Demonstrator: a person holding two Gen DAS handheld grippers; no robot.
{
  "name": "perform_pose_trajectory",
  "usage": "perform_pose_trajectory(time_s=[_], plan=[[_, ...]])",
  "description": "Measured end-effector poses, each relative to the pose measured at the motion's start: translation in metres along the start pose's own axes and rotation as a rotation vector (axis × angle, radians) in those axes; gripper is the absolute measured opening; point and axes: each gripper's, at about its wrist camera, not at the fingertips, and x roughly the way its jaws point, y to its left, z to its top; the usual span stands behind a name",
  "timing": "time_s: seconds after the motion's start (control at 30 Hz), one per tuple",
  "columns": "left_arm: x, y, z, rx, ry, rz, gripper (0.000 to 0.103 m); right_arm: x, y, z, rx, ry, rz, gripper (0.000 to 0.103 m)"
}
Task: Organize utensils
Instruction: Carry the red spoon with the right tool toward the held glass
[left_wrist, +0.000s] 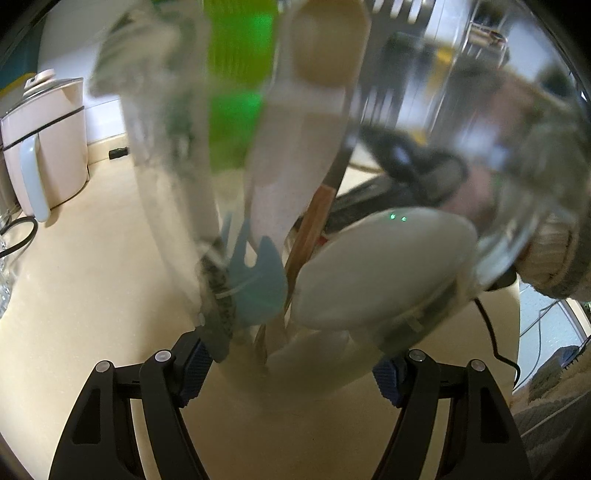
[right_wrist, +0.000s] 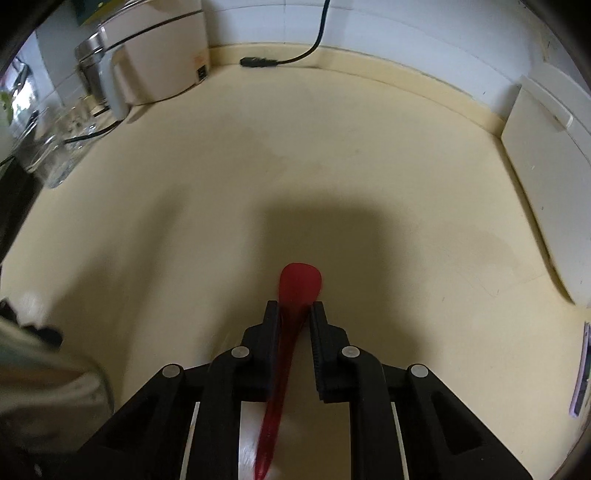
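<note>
**Red spoon in the right fingers, glass jar of utensils in the left**

Over on the right wrist view, the right gripper (right_wrist: 294, 308) is clamping a red spoon (right_wrist: 300, 282), translucent, glossy, with a rounded bowl. Its fingers (right_wrist: 271, 325) are pressing in on the neck just behind the bowl. The spoon's long axis is running along the fingers: bowl pointing forward, away from the camera, handle trailing back and blurring out at the lower edge. It is hanging above the cream desk (right_wrist: 332, 166), over a dark shadow.

Switching to the left wrist view, the left gripper (left_wrist: 291, 369) is spread wide around a clear glass jar (left_wrist: 166, 184), its blue-padded fingers (left_wrist: 194, 373) sitting against the jar's sides at the base. The jar is tilting away and is badly blurred. Inside it, a pale white spoon (left_wrist: 384, 273) is showing its broad bowl toward the camera, a light blue slotted spatula (left_wrist: 258, 280) is lying beside it, a white and tan utensil (left_wrist: 306, 122) is running lengthwise, and something bright green (left_wrist: 240, 92) is sitting further in.

A cream kettle (left_wrist: 51, 147) is standing at the back left of the desk, and a white board (right_wrist: 546, 184) is leaning at the right wall.
</note>
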Motion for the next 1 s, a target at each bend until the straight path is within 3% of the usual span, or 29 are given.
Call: perform_pose_trajectory(time_s=[0.2,0.47,0.63,0.83,1.0], plan=[[0.000,-0.001,0.000,0.000,0.000,0.000,0.077,-0.027,-0.019,-0.030,0.163,-0.034,0.146,0.015],[0.000,0.000,0.000,0.000,0.000,0.001,0.077,-0.089,-0.054,-0.052,0.360,-0.170,0.309,0.015],[0.000,0.001,-0.002,0.004,0.000,0.003,0.077,-0.141,-0.054,-0.047,0.356,-0.293,0.357,0.013],[0.000,0.003,-0.001,0.007,0.000,0.004,0.077,-0.196,-0.032,-0.021,0.268,-0.429,0.390,0.009],[0.000,0.003,-0.001,0.008,0.000,0.005,0.077,-0.197,-0.022,-0.014,0.223,-0.420,0.353,0.009]])
